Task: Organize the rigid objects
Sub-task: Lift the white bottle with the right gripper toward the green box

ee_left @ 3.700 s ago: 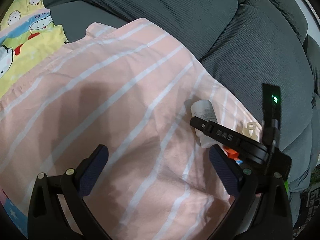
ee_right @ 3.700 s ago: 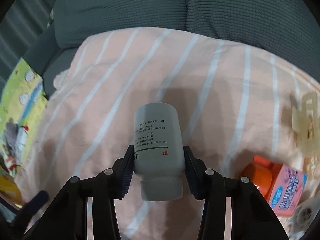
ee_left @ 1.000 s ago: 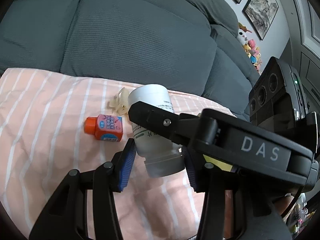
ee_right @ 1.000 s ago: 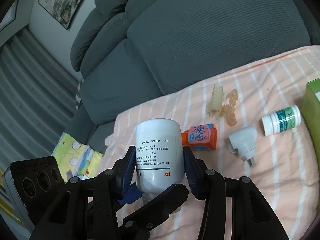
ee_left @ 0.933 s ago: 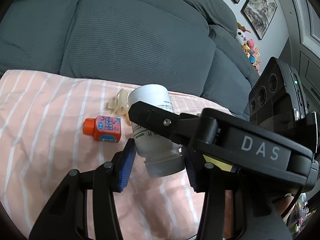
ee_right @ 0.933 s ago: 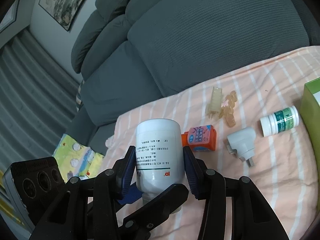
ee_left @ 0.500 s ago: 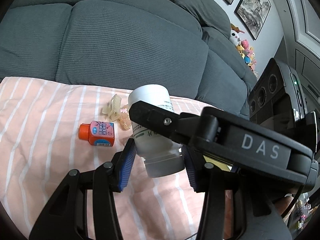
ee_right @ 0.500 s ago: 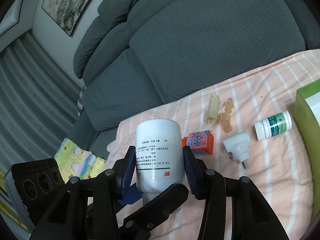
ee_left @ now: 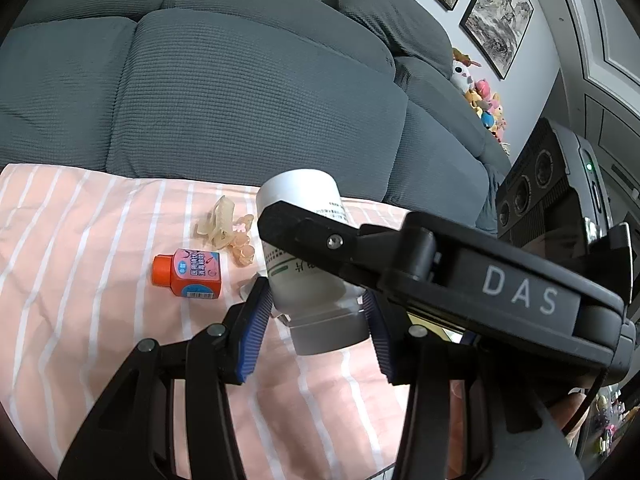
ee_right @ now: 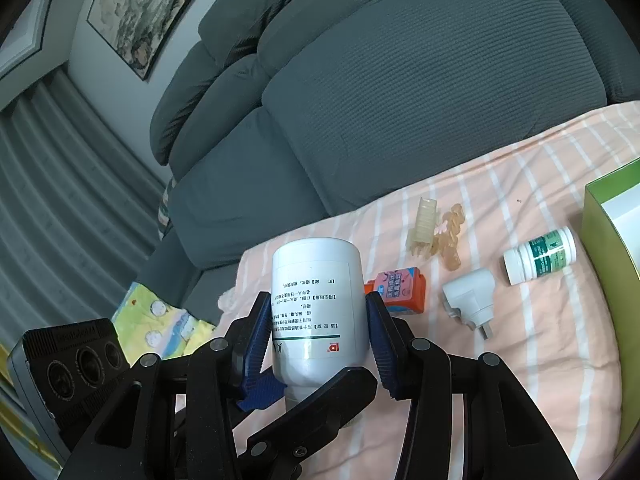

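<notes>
A large white pill bottle (ee_right: 316, 304) is held in the air, upside down, cap toward the cameras. My right gripper (ee_right: 318, 336) is shut on its body. My left gripper (ee_left: 316, 320) is shut on its cap end (ee_left: 328, 330), crossing the right gripper. Below, on the pink striped cloth (ee_right: 540, 360), lie an orange-capped pink bottle (ee_right: 400, 290), a white plug adapter (ee_right: 470, 298), a small green-labelled white bottle (ee_right: 540, 256), a cream hair claw (ee_right: 424, 226) and a peach clip (ee_right: 450, 238).
A green box (ee_right: 612, 248) stands at the right edge of the cloth. The grey sofa back (ee_right: 400, 100) rises behind. A yellow cartoon blanket (ee_right: 160, 324) lies to the left. Plush toys (ee_left: 484, 96) sit far right on the sofa.
The bottle, earlier held low over the cloth by the right gripper alone, is lifted and now gripped by both. Over the last second both grippers rose and drew back a little.
</notes>
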`<state>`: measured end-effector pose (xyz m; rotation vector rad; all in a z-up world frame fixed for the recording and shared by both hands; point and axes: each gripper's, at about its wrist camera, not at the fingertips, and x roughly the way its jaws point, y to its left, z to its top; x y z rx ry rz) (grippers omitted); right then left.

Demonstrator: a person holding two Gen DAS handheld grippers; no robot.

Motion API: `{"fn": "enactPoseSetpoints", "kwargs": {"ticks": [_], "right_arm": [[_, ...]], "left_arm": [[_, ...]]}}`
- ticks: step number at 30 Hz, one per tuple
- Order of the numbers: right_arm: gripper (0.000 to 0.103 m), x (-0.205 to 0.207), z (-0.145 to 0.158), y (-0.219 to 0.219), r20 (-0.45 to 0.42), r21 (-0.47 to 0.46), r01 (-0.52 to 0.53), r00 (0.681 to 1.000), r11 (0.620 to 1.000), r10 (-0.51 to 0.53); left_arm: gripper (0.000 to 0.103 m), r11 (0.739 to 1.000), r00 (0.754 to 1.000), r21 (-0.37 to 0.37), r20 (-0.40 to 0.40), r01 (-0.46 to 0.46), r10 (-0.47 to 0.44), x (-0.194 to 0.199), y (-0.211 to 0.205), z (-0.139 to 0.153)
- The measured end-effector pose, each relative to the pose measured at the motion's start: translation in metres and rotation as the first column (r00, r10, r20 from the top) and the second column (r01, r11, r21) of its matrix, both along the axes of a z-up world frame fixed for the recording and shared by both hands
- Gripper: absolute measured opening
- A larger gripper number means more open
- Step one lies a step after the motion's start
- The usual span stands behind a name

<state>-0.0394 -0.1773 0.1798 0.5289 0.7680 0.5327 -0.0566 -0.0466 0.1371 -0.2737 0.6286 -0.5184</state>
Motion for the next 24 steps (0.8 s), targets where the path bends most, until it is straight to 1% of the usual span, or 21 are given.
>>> {"fn": "enactPoseSetpoints", "kwargs": {"ticks": [15, 19, 24], "right_arm": [[0.05, -0.006, 0.007, -0.009, 0.019, 0.014, 0.026, 0.999, 1.0, -0.027], [0.05, -0.007, 0.008, -0.012, 0.02, 0.018, 0.035, 0.999, 0.999, -0.035], [0.05, -0.007, 0.008, -0.014, 0.018, 0.015, 0.044, 0.999, 0.999, -0.044]], "left_arm": [[0.045, 0.999, 0.999, -0.016, 0.025, 0.042, -0.041, -0.005, -0.008, 0.006], [0.045, 0.999, 0.998, -0.01, 0.038, 0.053, -0.053, -0.006, -0.011, 0.008], [0.045, 0.998, 0.998, -0.013, 0.034, 0.062, -0.062, -0.004, -0.013, 0.008]]}}
